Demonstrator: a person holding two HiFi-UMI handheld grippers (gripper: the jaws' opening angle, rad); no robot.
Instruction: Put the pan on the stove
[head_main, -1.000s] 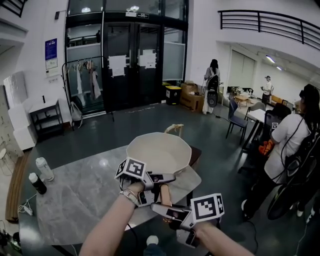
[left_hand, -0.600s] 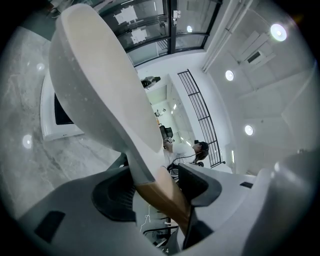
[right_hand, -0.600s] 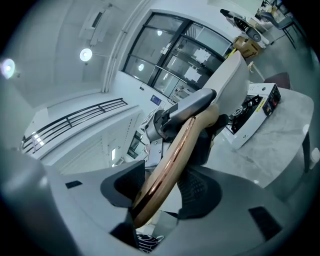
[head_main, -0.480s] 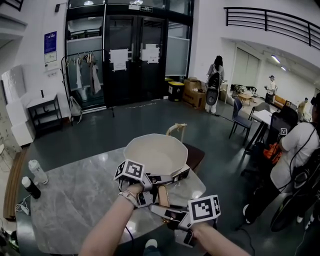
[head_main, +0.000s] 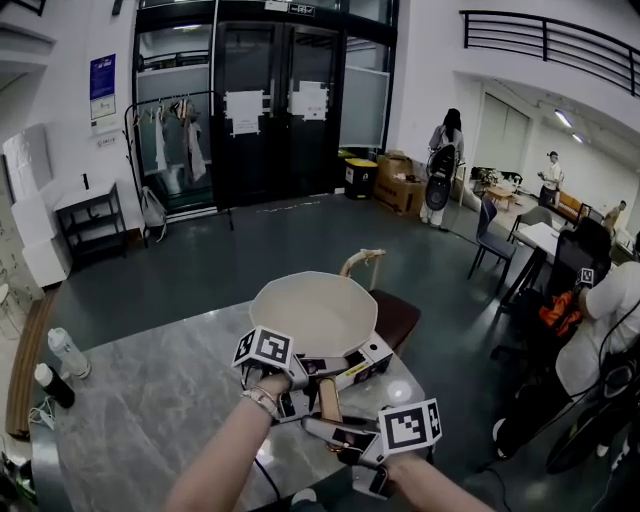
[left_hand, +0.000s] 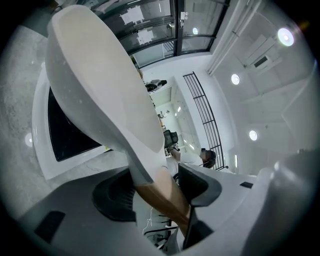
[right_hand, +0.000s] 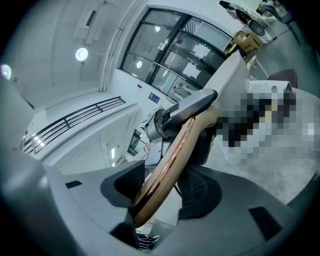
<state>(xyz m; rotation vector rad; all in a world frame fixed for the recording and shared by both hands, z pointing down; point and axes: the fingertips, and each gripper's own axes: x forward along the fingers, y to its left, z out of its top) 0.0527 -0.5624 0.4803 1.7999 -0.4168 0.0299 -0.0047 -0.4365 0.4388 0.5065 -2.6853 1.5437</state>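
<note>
Pan (head_main: 315, 312): wide pale bowl, rigid, likely front-heavy on its long wooden handle (head_main: 329, 396). The smooth wood could twist in a single pinch, so two grips along it suit.

The left hand-held gripper (head_main: 322, 366) pinches the handle close to the bowl. The right hand-held gripper (head_main: 326, 428) pinches it nearer the tail.

Both point almost level toward 12 o'clock, forearms (head_main: 225, 455) reaching in from 6 o'clock.

Pan sits over the stove (head_main: 368, 358) at the worktop (head_main: 150, 400) edge, 3 o'clock side. Whether its base touches is hidden, possibly not yet.

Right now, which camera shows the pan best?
The head view: the pan shows its whole bowl from above. The left gripper view shows only its underside and handle; the right gripper view, mostly the handle.
</note>
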